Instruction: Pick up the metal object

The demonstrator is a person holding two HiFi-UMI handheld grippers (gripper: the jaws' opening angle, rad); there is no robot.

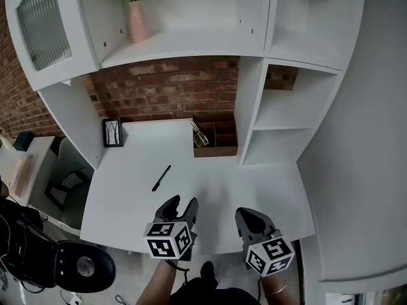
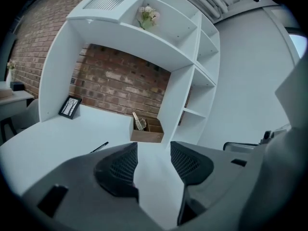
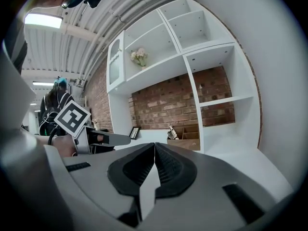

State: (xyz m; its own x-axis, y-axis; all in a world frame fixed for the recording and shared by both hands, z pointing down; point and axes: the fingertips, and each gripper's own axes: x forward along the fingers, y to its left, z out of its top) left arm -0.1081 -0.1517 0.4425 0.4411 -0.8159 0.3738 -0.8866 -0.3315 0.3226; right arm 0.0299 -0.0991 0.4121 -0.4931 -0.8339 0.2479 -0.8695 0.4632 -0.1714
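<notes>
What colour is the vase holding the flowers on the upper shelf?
Pale pink. The vase shows best in the head view.

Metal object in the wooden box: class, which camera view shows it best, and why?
The head view: it looks down into the wooden box, showing the metal object leaning in the left compartment. The left gripper view shows it side-on above the rim; the right gripper view shows it small and distant.

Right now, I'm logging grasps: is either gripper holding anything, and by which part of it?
Nothing is held: the left gripper is open and empty, the right gripper shut on nothing.
</notes>
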